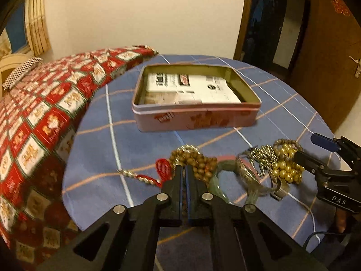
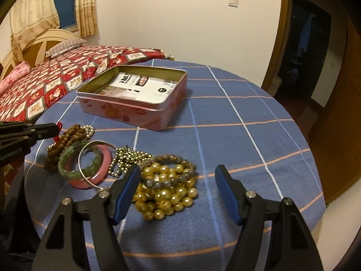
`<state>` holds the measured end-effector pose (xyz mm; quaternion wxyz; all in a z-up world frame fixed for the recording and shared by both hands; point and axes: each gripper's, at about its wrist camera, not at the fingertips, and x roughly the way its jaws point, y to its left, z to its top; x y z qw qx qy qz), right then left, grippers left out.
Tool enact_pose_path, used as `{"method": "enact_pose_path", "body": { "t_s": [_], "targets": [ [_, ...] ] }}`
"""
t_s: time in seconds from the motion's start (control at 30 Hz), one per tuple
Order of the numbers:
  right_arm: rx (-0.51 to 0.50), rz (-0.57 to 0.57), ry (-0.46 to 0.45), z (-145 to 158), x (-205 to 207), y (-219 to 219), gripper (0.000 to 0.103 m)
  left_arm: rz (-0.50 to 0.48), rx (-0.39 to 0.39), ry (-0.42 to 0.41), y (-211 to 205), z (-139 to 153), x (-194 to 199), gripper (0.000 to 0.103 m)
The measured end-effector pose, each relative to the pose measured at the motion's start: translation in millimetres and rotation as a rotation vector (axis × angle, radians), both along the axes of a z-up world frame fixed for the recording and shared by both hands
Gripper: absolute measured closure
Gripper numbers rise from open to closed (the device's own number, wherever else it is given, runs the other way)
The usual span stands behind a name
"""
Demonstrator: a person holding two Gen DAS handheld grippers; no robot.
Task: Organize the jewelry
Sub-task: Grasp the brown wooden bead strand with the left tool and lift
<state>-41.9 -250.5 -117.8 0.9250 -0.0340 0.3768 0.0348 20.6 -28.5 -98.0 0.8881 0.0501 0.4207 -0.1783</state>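
Note:
An open pink tin (image 1: 198,117) with white papers inside stands on the blue checked tablecloth; it also shows in the right wrist view (image 2: 135,110). Jewelry lies in front of it. My left gripper (image 1: 185,169) is shut on the brown wooden bead bracelet (image 1: 194,158), which shows in the right wrist view (image 2: 67,140) beside that gripper (image 2: 48,131). My right gripper (image 2: 177,176) is open around the gold pearl bead pile (image 2: 167,194), also in the left wrist view (image 1: 286,167). A pink bangle (image 2: 99,171), green jade bracelet (image 2: 74,167) and silver bead chain (image 2: 128,158) lie between them.
A bed with a red patterned quilt (image 2: 56,83) stands to the left of the round table (image 2: 248,135). A dark open doorway (image 2: 309,52) and wooden door are at the right. A red-tasselled string (image 1: 146,176) trails left of the brown beads.

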Motion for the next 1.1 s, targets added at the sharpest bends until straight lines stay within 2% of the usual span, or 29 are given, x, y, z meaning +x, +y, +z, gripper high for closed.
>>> {"method": "enact_pose_path", "body": {
  "t_s": [0.13,0.2,0.23,0.27,0.3,0.37,0.4,0.47,0.57,0.63,0.67,0.7,0.9,1.0,1.03,1.1],
  "targets": [
    [-0.002,0.027,0.009,-2.7,0.2,4.4,0.032,-0.019,0.034,0.005,-9.1,-5.6,-5.1,0.101],
    [-0.008,0.031,0.01,-2.6,1.1,7.2,0.024,-0.017,0.036,0.003,-9.3,-5.2,-5.0,0.1],
    [-0.01,0.031,0.01,-3.0,1.4,7.7,0.023,-0.01,0.04,0.004,-8.6,-4.9,-4.4,0.098],
    [-0.008,0.033,0.011,-3.1,1.8,8.1,0.023,0.003,0.043,0.0,-6.6,-3.3,-4.2,0.086],
    [-0.007,0.033,0.012,-3.2,1.5,8.3,0.023,0.013,0.04,-0.007,-4.8,-1.5,-4.5,0.063],
    [-0.011,0.031,0.014,-3.5,2.1,9.2,0.023,0.045,0.032,-0.051,1.1,6.3,-7.9,0.035],
    [-0.013,0.031,0.015,-3.8,1.9,9.9,0.023,0.042,0.018,-0.065,2.6,10.0,-9.7,0.034],
    [-0.017,0.03,0.014,-3.9,1.8,10.6,0.023,0.013,-0.009,-0.076,2.9,14.2,-13.8,0.034],
    [-0.013,0.026,0.01,-3.3,2.0,9.5,0.023,0.001,0.021,-0.059,0.4,9.0,-15.0,0.034],
    [-0.009,0.019,0.005,-2.5,1.8,7.5,0.023,0.002,0.034,-0.029,0.0,2.0,-12.9,0.05],
    [-0.009,0.015,0.003,-2.1,1.9,6.9,0.023,-0.006,0.028,-0.003,0.4,-2.1,-12.1,0.064],
    [-0.007,0.011,0.001,-1.9,1.8,6.1,0.023,-0.01,0.024,0.007,0.1,-3.8,-11.9,0.07],
    [-0.01,0.005,0.008,-4.0,2.6,6.4,0.023,-0.05,0.048,-0.002,-10.1,-6.3,-19.6,0.07],
    [-0.021,0.011,0.006,-4.4,1.7,9.7,0.023,-0.081,0.054,0.037,-15.4,-14.5,-19.3,0.07],
    [-0.024,0.013,0.004,-4.5,1.7,10.4,0.023,-0.086,0.04,0.055,-14.3,-17.0,-18.4,0.071],
    [-0.026,0.014,0.003,-4.9,1.5,11.1,0.023,-0.079,0.019,0.053,-10.6,-15.8,-18.2,0.081]
  ]
}}
